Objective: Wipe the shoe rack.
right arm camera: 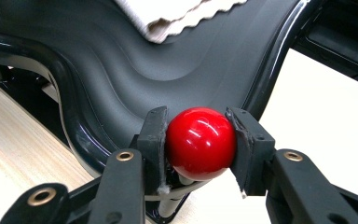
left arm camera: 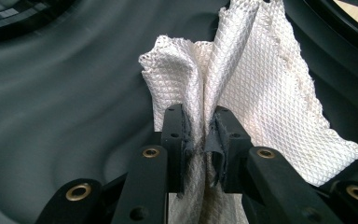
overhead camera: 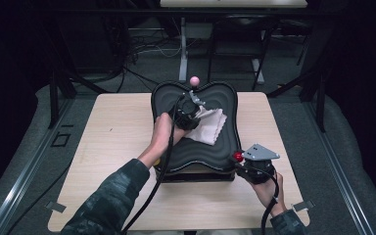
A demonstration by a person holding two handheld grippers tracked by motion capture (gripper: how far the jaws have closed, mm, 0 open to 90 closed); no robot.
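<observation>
Fingers of my left gripper (left arm camera: 200, 135) pinch the white cloth (left arm camera: 261, 93) on the black tray (overhead camera: 225, 147); my right gripper (right arm camera: 198, 140) clamps the red ball (right arm camera: 200, 142) at the tray's near right corner.

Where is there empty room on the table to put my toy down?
The light wooden table is bare on its left side, between its left edge and the black wavy tray, and along the near edge between the two sleeves. It is crowded on the tray, where the left gripper pinches the white waffle-weave cloth, and at its near right corner, where the right gripper clamps the red ball knob.
</observation>
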